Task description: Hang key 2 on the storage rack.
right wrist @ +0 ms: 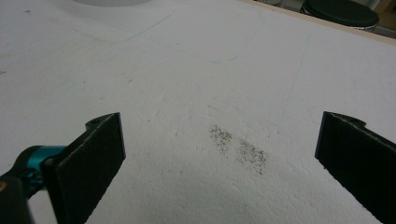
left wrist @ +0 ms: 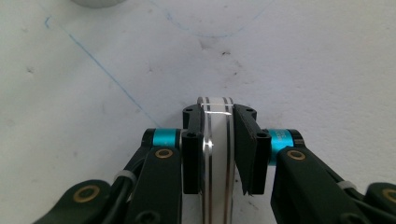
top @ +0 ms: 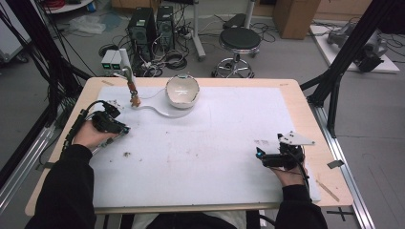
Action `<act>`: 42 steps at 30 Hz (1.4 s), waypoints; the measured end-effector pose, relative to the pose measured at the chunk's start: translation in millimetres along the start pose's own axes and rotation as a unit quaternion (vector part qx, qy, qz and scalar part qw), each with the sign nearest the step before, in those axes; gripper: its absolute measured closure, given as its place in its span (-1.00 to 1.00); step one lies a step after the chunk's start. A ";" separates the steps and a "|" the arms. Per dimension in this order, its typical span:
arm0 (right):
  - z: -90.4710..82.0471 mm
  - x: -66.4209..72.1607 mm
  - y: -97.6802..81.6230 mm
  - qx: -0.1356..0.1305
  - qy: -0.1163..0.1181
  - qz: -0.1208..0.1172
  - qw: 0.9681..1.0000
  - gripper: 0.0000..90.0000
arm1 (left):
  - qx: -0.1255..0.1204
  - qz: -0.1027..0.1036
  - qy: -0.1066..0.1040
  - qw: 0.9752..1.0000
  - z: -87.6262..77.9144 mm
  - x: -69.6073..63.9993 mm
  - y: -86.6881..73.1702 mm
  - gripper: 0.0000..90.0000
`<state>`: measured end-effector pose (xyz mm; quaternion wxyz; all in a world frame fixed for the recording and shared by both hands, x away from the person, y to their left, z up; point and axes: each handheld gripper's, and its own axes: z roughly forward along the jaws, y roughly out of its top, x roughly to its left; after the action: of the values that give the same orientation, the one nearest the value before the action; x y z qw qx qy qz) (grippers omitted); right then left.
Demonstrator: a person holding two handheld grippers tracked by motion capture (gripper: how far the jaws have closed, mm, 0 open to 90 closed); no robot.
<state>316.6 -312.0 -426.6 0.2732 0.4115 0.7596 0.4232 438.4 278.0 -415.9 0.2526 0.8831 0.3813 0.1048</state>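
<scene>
My left gripper [left wrist: 217, 114] is shut on a narrow white object with two silver stripes [left wrist: 215, 154], held edge-on between the pads just above the white mat. From above, the same gripper [top: 123, 128] sits near the table's left side, in a hand with a black sleeve. My right gripper [right wrist: 219, 149] stands wide open over the mat with nothing between its pads. It rests near the right front of the table [top: 263, 157]. A white bowl [top: 182, 91] sits at the back centre, and a small tilted bottle-like thing [top: 131, 86] stands left of it.
A white mat [top: 205, 143] covers most of the wooden table [top: 305, 109]. A patch of dark specks [right wrist: 238, 148] lies between the right jaws, and small crumbs [top: 127, 154] lie near the left hand. Beyond the far edge stand a stool [top: 239, 40] and computer towers [top: 143, 26].
</scene>
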 end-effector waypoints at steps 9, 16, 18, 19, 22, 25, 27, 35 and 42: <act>-0.5 0.2 0.2 -0.003 -0.003 -0.001 1.000 -0.99 | -0.012 -0.020 -0.010 1.000 -11.7 7.5 -2.3 0.65; -0.5 0.5 0.4 -0.004 -0.004 0.000 1.000 -0.99 | -0.057 -0.042 0.012 0.997 -42.8 17.9 -5.5 0.66; -1.0 0.9 0.8 -0.005 -0.005 -0.002 1.000 -0.99 | -0.070 -0.043 0.019 0.996 -53.9 19.3 -5.0 0.66; -2.3 1.9 1.8 -0.008 -0.011 -0.005 1.000 -0.99 | -0.082 -0.039 0.029 0.995 -64.7 19.2 -3.2 0.66; -3.0 1.8 2.3 -0.011 -0.015 -0.005 1.000 -0.99 | -0.094 -0.036 0.036 0.994 -74.9 19.1 -0.3 0.66; -3.1 1.4 2.5 -0.014 -0.019 -0.006 1.000 -0.99 | -0.105 -0.034 0.054 0.992 -93.2 22.4 7.4 0.66; -3.2 1.5 2.4 -0.013 -0.020 -0.005 1.000 -0.99 | -0.117 -0.038 0.062 0.990 -104.8 25.6 12.9 0.66; -3.2 1.2 1.9 -0.011 -0.020 -0.003 1.000 -0.99 | -0.167 -0.062 0.076 0.981 -139.3 40.5 31.3 0.66; -2.8 1.3 2.2 -0.011 -0.024 -0.005 1.000 -0.99 | -0.244 -0.065 0.087 0.964 -149.5 42.5 47.5 0.66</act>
<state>314.7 -311.4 -423.4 0.2979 0.4145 0.7502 0.4203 440.6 336.0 -264.1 0.4330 0.7553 0.4209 0.2545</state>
